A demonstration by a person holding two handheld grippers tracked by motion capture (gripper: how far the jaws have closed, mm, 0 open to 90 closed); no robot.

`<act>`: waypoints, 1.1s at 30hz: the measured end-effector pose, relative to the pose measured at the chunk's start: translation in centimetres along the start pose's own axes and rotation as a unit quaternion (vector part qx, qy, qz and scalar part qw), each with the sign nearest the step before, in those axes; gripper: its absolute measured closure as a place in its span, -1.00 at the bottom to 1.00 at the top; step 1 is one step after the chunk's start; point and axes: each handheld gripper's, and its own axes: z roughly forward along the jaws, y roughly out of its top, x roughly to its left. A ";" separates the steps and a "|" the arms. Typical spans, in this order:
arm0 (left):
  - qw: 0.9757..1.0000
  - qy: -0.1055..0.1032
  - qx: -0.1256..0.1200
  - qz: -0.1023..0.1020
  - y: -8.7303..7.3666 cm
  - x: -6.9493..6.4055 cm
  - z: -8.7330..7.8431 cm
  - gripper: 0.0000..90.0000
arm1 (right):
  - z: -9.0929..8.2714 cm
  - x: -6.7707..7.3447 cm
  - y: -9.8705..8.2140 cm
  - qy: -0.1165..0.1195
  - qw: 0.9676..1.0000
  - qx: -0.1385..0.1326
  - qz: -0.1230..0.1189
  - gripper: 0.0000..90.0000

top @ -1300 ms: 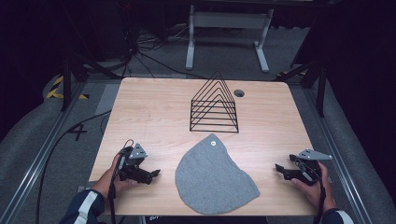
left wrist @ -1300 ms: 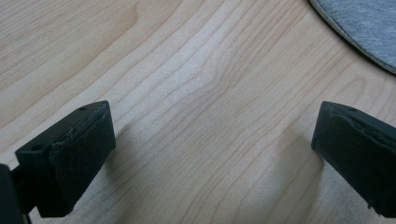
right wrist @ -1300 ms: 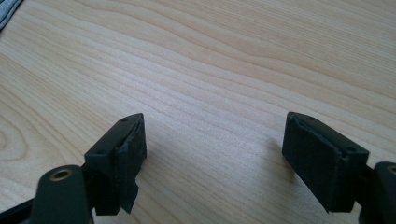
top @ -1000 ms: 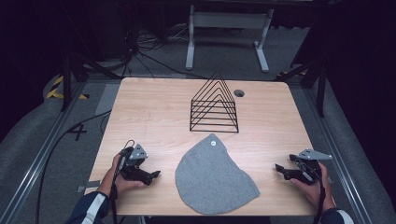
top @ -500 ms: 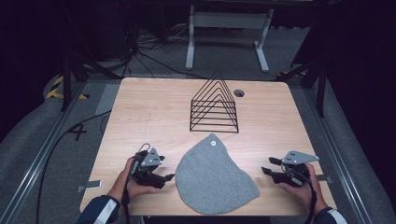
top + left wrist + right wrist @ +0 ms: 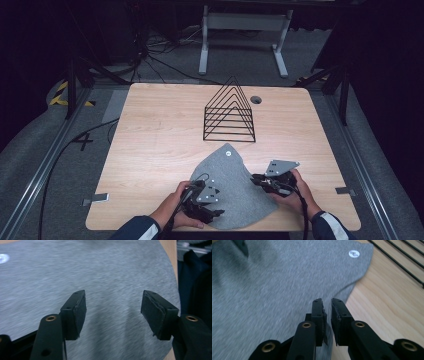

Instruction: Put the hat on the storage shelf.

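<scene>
Light falls from above onto the table [image 6: 160, 130], so the pale wood reads bright and even, while the room around and beyond it sinks into near black. In the high view the picture is soft and a little grainy, yet steady. My wire rack [image 6: 229, 111] at the far side throws only a faint shadow. Along my left fingers [image 6: 75, 312] the grey cloth [image 6: 107, 277] smears with motion blur, its weave lost, and two soft shadows lie on it near my pads. Along my right fingers [image 6: 318, 315] the cloth blurs at the left, while the wood grain at the right stays crisp. No glare anywhere.
</scene>
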 end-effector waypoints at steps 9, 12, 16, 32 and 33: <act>1.000 -0.011 0.009 -0.016 -1.0 0.8 0.0 -0.16 | 2.6 -0.6 1.1 0.000 1.000 0.025 -0.009 0.85; 1.000 -0.001 0.010 -0.016 -1.4 1.4 -0.5 -0.16 | 2.4 -0.5 1.0 0.006 0.999 0.032 -0.006 0.86; 0.999 0.019 0.016 -0.031 -2.3 2.4 -1.3 -0.16 | 2.1 -0.4 0.8 0.010 0.999 0.038 -0.003 0.86; 0.993 0.081 0.005 -0.086 -4.7 6.7 -2.8 -0.21 | 0.8 2.3 0.2 0.048 0.997 0.054 -0.008 0.86; 0.992 0.081 0.002 -0.092 -4.7 7.1 -2.8 -0.21 | 0.8 2.5 0.2 0.050 0.997 0.055 -0.009 0.86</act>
